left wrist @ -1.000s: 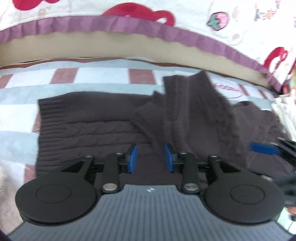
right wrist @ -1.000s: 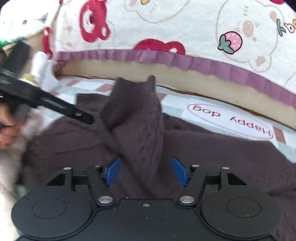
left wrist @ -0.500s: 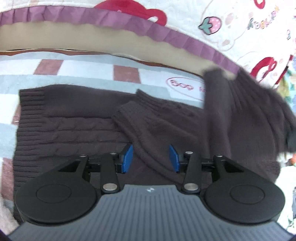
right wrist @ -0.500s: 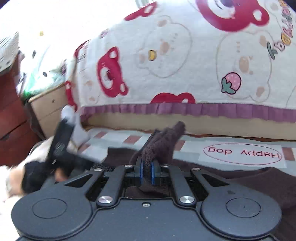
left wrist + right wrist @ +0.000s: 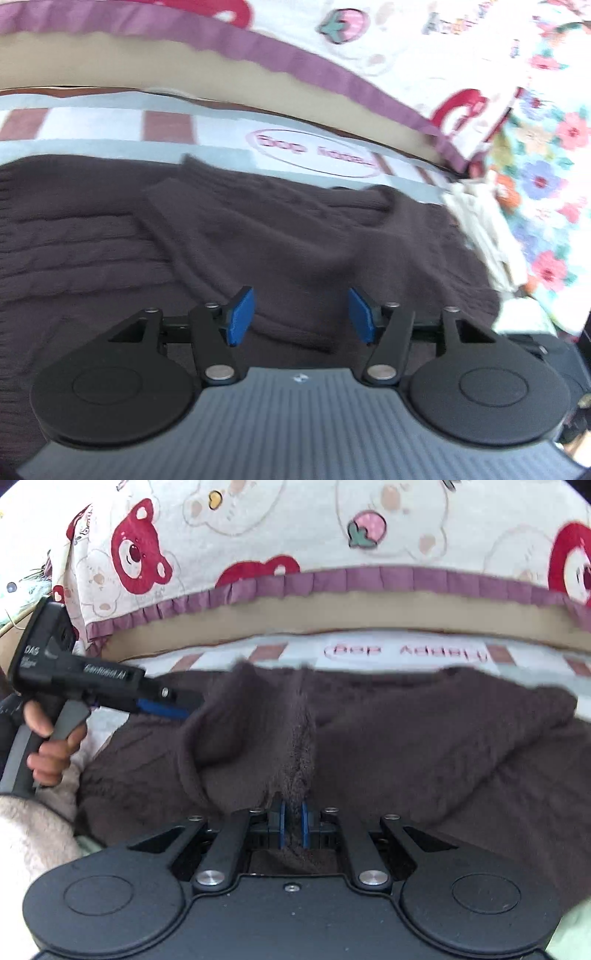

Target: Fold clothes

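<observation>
A dark brown cable-knit sweater (image 5: 303,240) lies spread on a checked blanket (image 5: 221,127). My left gripper (image 5: 301,315) hovers just over its near part. Its jaws are opening and the blue pads (image 5: 240,315) press on nothing. In the right wrist view my right gripper (image 5: 291,823) is shut on a bunched fold of the sweater's sleeve (image 5: 301,738), which rises in a ridge above the sweater body (image 5: 443,746). The left gripper (image 5: 173,710) also shows there at the left, held by a hand (image 5: 48,746), with its tip at the sweater's edge.
A bear-print quilt with a purple ruffle (image 5: 295,48) (image 5: 332,583) hangs along the far side. The blanket carries a "Happy dog" oval (image 5: 406,651). Floral fabric (image 5: 546,184) and a cream folded cloth (image 5: 476,221) lie at the right. Fluffy pale fabric (image 5: 29,830) sits near left.
The right gripper closed on the sleeve and carried it across the sweater. The left gripper's jaws opened wider. The raised sleeve has left the left wrist view.
</observation>
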`<state>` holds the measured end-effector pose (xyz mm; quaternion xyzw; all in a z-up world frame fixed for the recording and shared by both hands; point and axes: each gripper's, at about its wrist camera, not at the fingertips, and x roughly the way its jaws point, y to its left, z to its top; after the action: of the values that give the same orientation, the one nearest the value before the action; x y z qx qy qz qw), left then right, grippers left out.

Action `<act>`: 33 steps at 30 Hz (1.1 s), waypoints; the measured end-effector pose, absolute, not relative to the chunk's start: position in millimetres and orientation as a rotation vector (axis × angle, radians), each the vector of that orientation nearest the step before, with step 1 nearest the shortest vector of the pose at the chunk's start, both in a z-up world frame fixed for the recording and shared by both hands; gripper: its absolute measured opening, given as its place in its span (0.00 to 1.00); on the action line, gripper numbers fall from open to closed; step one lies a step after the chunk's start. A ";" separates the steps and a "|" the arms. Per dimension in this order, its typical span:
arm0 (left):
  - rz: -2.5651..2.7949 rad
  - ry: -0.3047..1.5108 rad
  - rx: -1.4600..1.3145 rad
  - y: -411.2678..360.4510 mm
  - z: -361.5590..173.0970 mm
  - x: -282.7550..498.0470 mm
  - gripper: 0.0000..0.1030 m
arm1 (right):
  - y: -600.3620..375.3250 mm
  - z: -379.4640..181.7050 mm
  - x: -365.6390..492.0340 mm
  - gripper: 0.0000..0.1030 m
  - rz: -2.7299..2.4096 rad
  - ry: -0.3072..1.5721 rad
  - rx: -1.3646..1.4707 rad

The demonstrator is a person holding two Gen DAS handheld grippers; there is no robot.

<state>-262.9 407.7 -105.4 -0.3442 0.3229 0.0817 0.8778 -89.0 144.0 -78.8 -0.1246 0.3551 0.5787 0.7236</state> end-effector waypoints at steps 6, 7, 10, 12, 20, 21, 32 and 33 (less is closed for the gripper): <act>0.045 0.653 -0.681 388.8 -98.7 -257.5 0.66 | 162.4 -67.1 -79.1 0.11 1.277 0.759 -0.227; 0.069 0.691 -0.655 386.3 -102.8 -254.2 0.67 | 162.5 -66.4 -77.7 0.11 1.278 0.761 -0.216; 0.136 0.808 -0.675 387.7 -123.2 -246.4 0.66 | 162.5 -65.6 -76.2 0.11 1.290 0.792 -0.198; 0.141 0.852 -0.715 388.4 -135.3 -244.7 0.38 | 166.9 -67.1 -80.0 0.11 1.346 0.856 -0.228; 0.097 0.766 -0.452 354.6 -117.9 -243.0 0.13 | 192.2 -96.7 -91.1 0.60 1.256 0.817 -0.424; 0.114 0.741 -0.398 350.5 -112.3 -245.9 0.14 | 198.8 -102.6 -88.4 0.58 1.219 0.804 -0.466; 0.370 0.171 0.063 334.5 -22.3 -277.5 0.33 | 136.9 1.5 -103.6 0.11 1.327 0.274 -0.155; 0.397 0.213 0.012 342.6 -28.1 -277.6 0.38 | 141.0 -9.8 -111.9 0.11 1.350 0.310 -0.195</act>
<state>-277.6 342.6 -28.1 0.0057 0.1057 0.1968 0.9747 -111.9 141.0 -9.8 -0.0898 0.1425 0.6214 0.7652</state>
